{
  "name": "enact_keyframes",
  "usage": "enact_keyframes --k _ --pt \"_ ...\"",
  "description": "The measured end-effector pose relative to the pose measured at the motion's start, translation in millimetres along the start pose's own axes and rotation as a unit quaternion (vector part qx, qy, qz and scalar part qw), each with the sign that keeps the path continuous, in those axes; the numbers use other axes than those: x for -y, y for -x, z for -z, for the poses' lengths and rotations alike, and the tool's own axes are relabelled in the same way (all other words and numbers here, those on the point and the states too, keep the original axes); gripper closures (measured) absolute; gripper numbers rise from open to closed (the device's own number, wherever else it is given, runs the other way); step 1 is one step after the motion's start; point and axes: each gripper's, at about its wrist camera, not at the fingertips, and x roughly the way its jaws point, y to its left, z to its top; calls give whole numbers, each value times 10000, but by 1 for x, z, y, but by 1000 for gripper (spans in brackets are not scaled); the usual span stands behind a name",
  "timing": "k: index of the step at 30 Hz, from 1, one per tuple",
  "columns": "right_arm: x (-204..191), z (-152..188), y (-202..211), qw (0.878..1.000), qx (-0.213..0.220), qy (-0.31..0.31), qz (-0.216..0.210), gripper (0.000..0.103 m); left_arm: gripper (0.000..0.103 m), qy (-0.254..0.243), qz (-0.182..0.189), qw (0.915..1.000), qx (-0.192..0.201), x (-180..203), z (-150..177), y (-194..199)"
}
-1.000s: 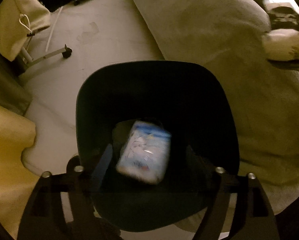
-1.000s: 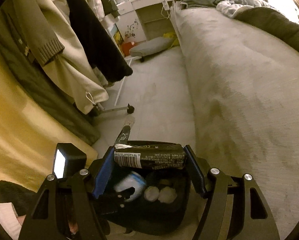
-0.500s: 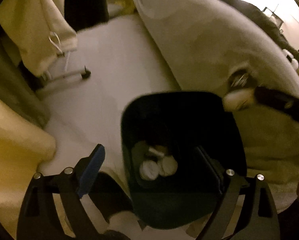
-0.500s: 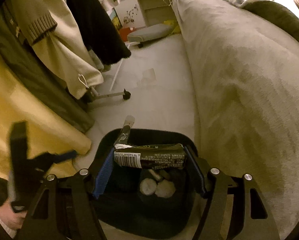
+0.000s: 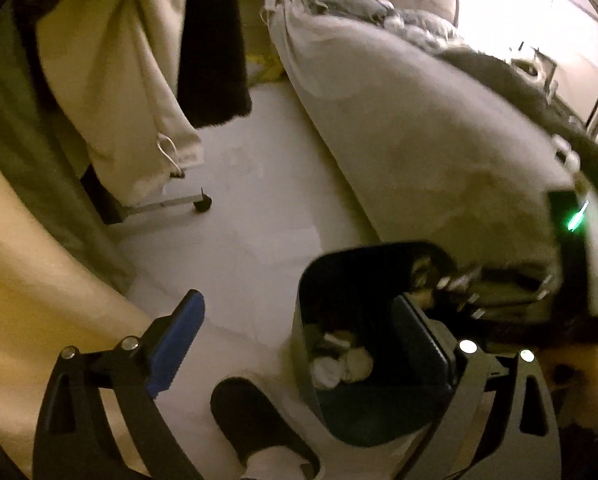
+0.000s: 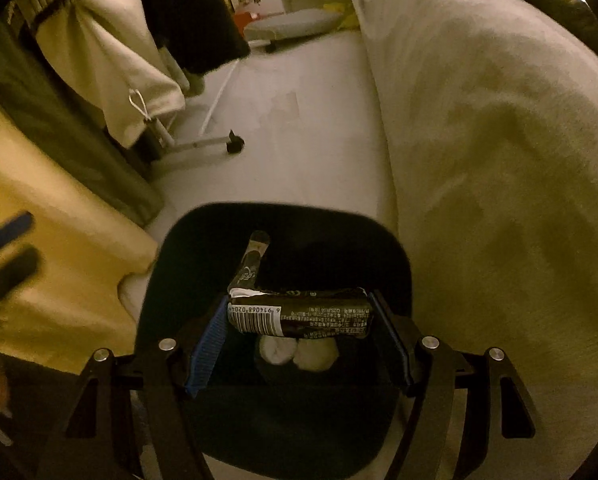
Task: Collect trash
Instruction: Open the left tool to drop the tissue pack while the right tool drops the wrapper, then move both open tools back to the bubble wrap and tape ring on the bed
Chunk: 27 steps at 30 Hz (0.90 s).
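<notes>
Bedroom floor beside an unmade bed

A grey-covered bed (image 6: pixel 499 140) fills three o'clock; hanging clothes (image 6: pixel 111 52) crowd ten o'clock above a wheeled rack foot (image 6: pixel 235 146); a dark slipper (image 5: pixel 255 420) sits at six on pale floor (image 5: pixel 259 200)

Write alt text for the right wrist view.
The right hand-held gripper holds a dark wrapper crosswise between its fingers, above an open black bin with pale crumpled wads inside. A bed lies to the right; clothes hang at upper left.
</notes>
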Motion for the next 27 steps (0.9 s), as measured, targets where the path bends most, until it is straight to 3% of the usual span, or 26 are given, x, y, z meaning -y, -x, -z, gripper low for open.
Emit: enact_keyframes --k 7,14,19,27 --pt "-6 11 -26 9992 -376 81 104 32 4 104 128 9986 505 -6 -13 33" --pt "-13 22 -49 9969 -751 220 99 31 4 -106 237 9958 883 3 -24 59" --pt "-23 32 -65 9932 -1061 451 150 10 3 53 591 9944 878 5 -37 69" --pt "-31 24 -43 9948 -778 649 84 4 3 -588 270 9877 1420 42 -58 101"
